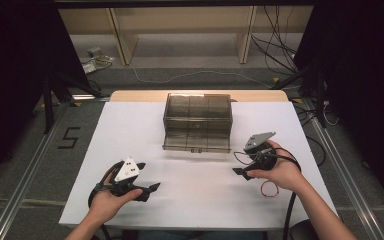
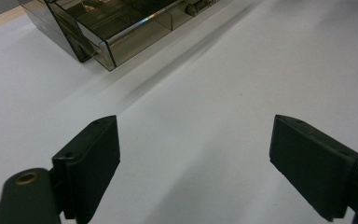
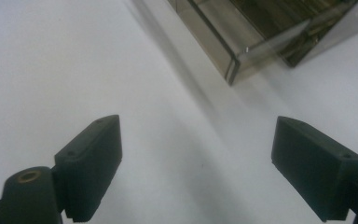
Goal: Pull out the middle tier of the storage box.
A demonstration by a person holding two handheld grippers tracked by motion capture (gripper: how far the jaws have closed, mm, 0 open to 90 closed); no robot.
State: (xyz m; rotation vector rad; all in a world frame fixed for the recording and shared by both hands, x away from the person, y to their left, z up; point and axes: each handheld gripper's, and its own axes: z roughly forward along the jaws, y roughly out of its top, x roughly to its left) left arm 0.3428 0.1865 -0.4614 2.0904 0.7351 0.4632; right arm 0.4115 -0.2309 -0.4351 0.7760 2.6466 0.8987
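I've got the left tool [image 1: 150, 189] and the right tool [image 1: 241, 171] both spread wide, nothing held, low over the white counter [image 1: 190, 200]. The smoky plastic drawer box [image 1: 197, 121] sits at the counter's far middle, its bottom drawer [image 1: 196, 141] pulled out toward me. My worry: it looks light, so a one-sided push could skate it. The red rubber band [image 1: 268, 188] by my right wrist could snag.

A rectangular table with a white top [image 1: 130, 130] and a light wooden far edge carries a smoky translucent plastic drawer box [image 1: 198, 114] at its far middle, and a thin red ring [image 1: 268, 188] lies near its right edge.
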